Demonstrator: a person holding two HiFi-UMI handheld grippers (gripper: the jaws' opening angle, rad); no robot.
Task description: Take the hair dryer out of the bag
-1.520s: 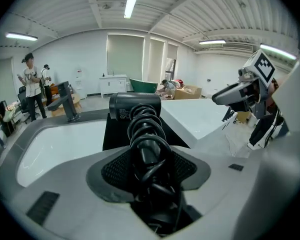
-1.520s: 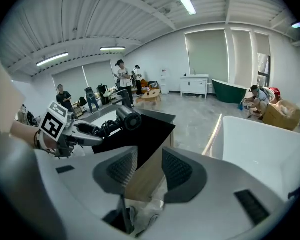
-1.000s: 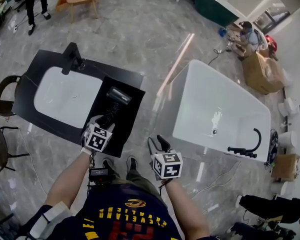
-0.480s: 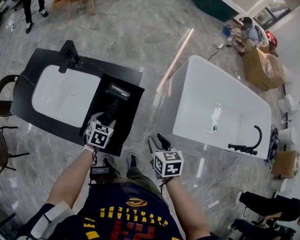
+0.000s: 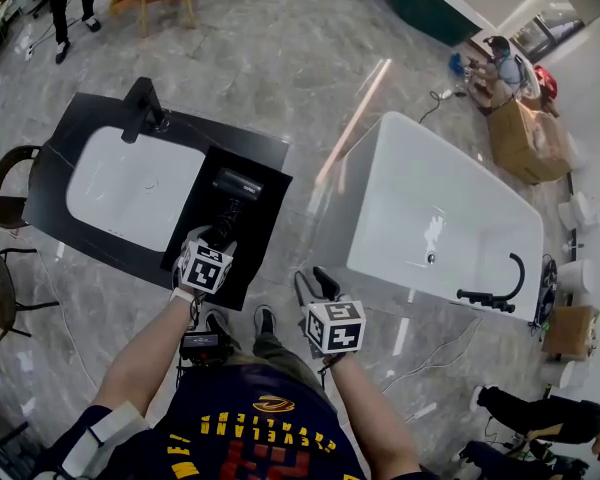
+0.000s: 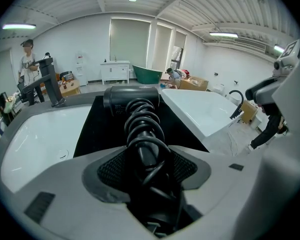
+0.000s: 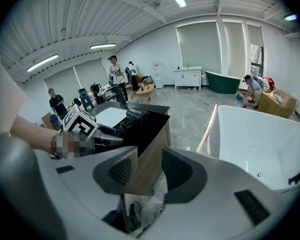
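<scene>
Black on black: found the hair dryer (image 5: 236, 186) lying flat on the dark countertop (image 5: 265, 230), right of the white sink basin (image 5: 130, 183). Noted its barrel at the far end, handle pointing near, cord wound in coils round the handle. Found the left gripper (image 5: 218, 236) pinching that coiled handle, ribbed pads pressed on either side, jaws set wide by its bulk. Recorded the right gripper (image 5: 315, 283) held to the right of the counter, apart from the dryer, jaws spread with nothing between them. Logged a black faucet (image 5: 143, 108) at the basin's far left edge. Logged a white bathtub (image 5: 440, 218) well apart to the right, on grey marble-pattern floor (image 5: 280, 58).
</scene>
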